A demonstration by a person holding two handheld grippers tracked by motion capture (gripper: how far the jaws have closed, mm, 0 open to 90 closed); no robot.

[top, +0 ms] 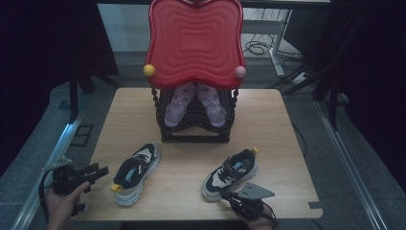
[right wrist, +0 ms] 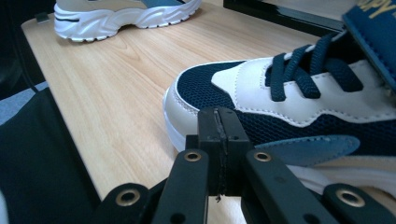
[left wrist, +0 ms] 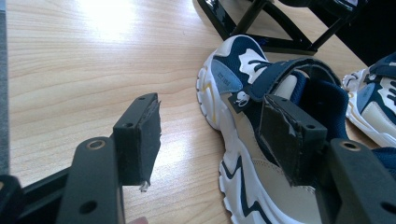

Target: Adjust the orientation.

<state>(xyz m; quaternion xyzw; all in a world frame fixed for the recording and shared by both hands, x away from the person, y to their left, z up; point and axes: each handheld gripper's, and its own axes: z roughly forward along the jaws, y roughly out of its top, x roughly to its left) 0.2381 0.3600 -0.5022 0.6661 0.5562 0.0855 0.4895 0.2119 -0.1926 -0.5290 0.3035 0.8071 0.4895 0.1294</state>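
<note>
1. wooden table [top: 191,201], dim room around it; black shoe rack [top: 195,125] at the back centre holds a pink pair under a red wavy panel [top: 195,40].
2. left gripper [top: 98,171], near left edge of the table, held in a hand [top: 60,205]: jaws stand wide apart, nothing between the pads; in the left gripper view the right-hand jaw lies in front of the shoe's collar, and contact cannot be told.
3. left navy-and-white shoe [top: 135,172], just beside that gripper: lies flat on its sole, long axis running from near-left to far-right, toe toward the rack, heel with yellow tab toward the person.
4. right navy-and-white shoe [top: 230,173], well apart from the first, right of centre: flat on its sole, long axis from near-left to far-right, toe toward the near edge, heel with yellow tab toward the rack.
5. right gripper [right wrist: 219,128], at the near edge just beside that toe: jaws pressed fully together, holding nothing, tips against or just short of the toe cap.
6. step in hand, judged: approach to the two loose shoes, none lifted yet.
7. next move, judged: left jaws close on the collar; right jaws must spread before any grip.
</note>
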